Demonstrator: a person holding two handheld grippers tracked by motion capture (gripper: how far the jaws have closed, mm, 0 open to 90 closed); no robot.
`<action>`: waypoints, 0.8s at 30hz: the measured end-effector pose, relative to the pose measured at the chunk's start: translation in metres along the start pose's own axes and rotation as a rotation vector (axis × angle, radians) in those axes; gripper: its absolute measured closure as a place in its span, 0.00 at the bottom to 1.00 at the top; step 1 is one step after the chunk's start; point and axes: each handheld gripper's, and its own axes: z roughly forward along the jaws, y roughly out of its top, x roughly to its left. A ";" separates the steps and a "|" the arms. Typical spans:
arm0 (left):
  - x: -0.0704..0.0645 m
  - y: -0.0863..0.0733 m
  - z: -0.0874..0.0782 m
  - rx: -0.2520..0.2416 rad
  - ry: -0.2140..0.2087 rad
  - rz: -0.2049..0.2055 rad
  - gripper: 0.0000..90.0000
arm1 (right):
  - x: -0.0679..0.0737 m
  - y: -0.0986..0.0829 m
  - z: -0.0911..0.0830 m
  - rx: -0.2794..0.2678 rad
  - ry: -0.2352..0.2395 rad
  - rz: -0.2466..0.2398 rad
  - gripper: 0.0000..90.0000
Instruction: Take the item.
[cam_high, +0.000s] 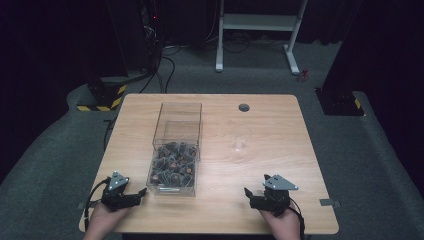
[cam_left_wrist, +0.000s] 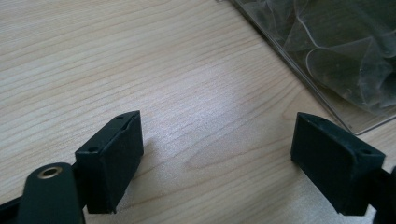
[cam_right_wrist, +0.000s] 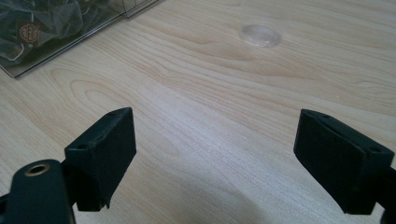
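A: High view. Clear box (cam_high: 176, 150) sits mid-counter (cam_high: 280, 200), left of centre, near half full of wrapped sweets (cam_high: 172, 165). Clear cup (cam_high: 241, 139) stands at about 3 o'clock from the box, well apart from it. Left hand-held gripper (cam_high: 134, 193) rests at the near edge, 8 o'clock from the box. Right hand-held gripper (cam_high: 251, 194) is at 5 o'clock from it. Both empty.

B: Jaw state?

A: Left gripper view: jaws spread wide, nothing between them, bare wood under. Box corner (cam_left_wrist: 336, 60) is at 1 o'clock, near the right jaw but not touching. Crinkled wrappers (cam_left_wrist: 345, 42) show through the wall.

B: And the right?

A: Right gripper view: right hand-held gripper (cam_right_wrist: 212, 154) also wide open, holding nothing. Cup base (cam_right_wrist: 260, 35) at 12 o'clock, well ahead. Box (cam_right_wrist: 56, 32) at 10 o'clock.

B: So the step is a first reach?

A: My read: yes, likely a sweet out of the box into the cup. Nothing started yet.

B: How to do it clean?

A: Go in over the open top, straight down, not through the wall. Pinch one wrapper by its twisted end; film is slippery and pieces cling. The cup looks light, so steady it with the other gripper or drop from just above the rim. Don't nudge it.
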 end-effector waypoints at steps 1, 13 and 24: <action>0.000 0.000 0.000 0.000 0.000 0.000 0.19 | 0.000 0.000 0.000 -0.002 0.000 -0.004 0.15; 0.000 0.000 0.000 0.000 0.000 0.000 0.19 | 0.004 0.001 0.000 -0.012 -0.001 -0.026 0.15; 0.000 0.000 0.000 0.000 0.000 0.000 0.19 | 0.003 0.000 0.000 -0.014 0.000 -0.031 0.15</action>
